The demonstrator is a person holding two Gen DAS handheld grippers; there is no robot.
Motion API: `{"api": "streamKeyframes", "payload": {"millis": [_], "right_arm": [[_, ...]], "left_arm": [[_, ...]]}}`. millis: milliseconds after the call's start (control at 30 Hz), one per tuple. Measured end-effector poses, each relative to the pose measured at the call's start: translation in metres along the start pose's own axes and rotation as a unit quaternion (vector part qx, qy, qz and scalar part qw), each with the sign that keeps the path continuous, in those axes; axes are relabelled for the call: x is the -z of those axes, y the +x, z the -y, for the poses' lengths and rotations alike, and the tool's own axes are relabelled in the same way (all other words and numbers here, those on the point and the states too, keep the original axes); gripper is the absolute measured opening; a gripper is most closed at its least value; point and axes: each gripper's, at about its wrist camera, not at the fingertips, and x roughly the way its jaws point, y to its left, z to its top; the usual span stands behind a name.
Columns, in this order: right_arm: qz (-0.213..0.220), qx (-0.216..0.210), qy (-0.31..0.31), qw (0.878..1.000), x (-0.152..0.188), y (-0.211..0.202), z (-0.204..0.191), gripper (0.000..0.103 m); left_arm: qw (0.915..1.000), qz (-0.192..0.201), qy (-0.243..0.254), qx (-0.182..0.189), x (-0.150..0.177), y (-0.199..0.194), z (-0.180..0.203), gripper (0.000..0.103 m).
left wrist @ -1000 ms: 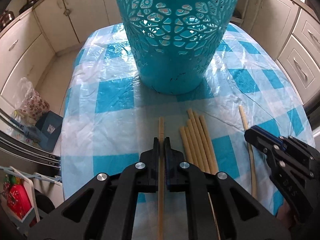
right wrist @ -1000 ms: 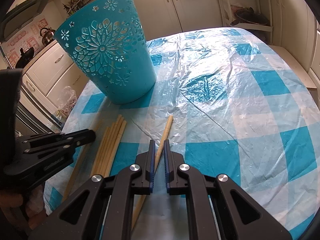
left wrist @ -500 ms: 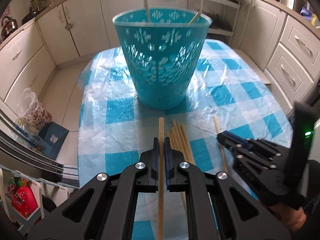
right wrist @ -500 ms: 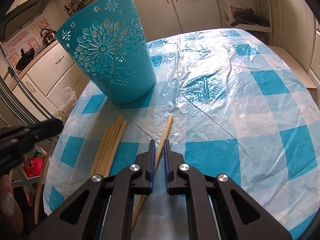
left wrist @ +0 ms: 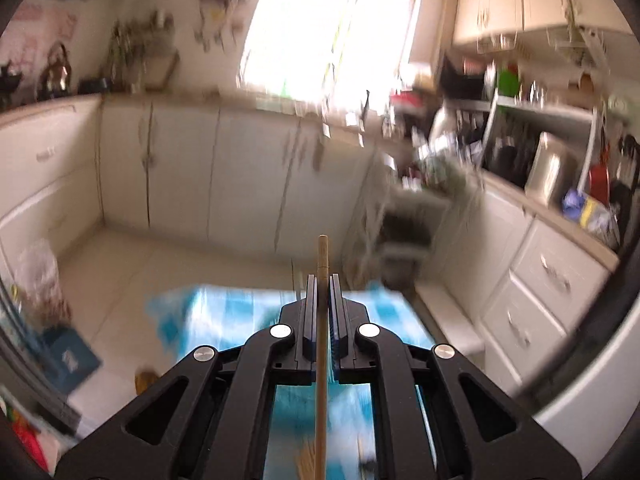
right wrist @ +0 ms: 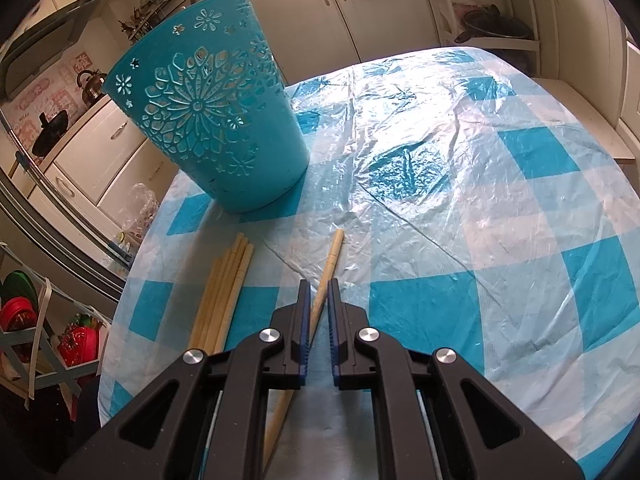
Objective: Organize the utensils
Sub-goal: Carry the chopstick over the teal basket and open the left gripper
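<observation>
My left gripper (left wrist: 322, 280) is shut on a wooden chopstick (left wrist: 321, 344) and holds it high, tilted up towards the kitchen; its tip sticks out past the fingertips. The view is blurred. The teal perforated basket (right wrist: 212, 120) stands upright on the checked tablecloth (right wrist: 460, 208) in the right wrist view. My right gripper (right wrist: 316, 286) hovers low over a single chopstick (right wrist: 328, 264) that lies between its narrowly parted fingers; whether they touch it I cannot tell. A bundle of several chopsticks (right wrist: 224, 296) lies to its left.
White cabinets (left wrist: 200, 176) and a cluttered counter (left wrist: 520, 168) surround the table. A shelf unit (right wrist: 492, 20) stands beyond the table's far edge. A plastic bag (right wrist: 138, 208) and coloured items (right wrist: 20, 312) sit on the floor to the left.
My left gripper has lifted and tilted up with its chopstick; the basket and table have dropped out of its view. It has left the right wrist view. The right gripper has stayed put.
</observation>
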Motion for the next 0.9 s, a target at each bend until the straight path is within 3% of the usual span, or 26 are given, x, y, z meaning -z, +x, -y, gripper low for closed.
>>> {"api": "streamKeyframes", "payload": {"millis": [200, 400, 633, 900], "right_arm": [[-0.001, -0.007, 0.005, 1.0, 0.0, 0.0, 0.002, 0.009], [-0.001, -0.015, 0.006, 1.0, -0.002, 0.001, 0.004, 0.009], [-0.005, -0.026, 0.01, 1.0, -0.004, 0.002, 0.006, 0.009], [-0.007, -0.027, 0.008, 1.0, -0.005, 0.003, 0.006, 0.009]], "left_arm": [[0.9971, 0.065, -0.034, -0.022, -0.023, 0.039, -0.004, 0.005], [0.993, 0.093, -0.051, -0.051, -0.024, 0.086, -0.004, 0.005], [0.9931, 0.072, -0.054, -0.075, -0.003, 0.133, -0.01, 0.005], [0.9954, 0.023, -0.006, -0.093, 0.034, 0.143, -0.002, 0.006]]}}
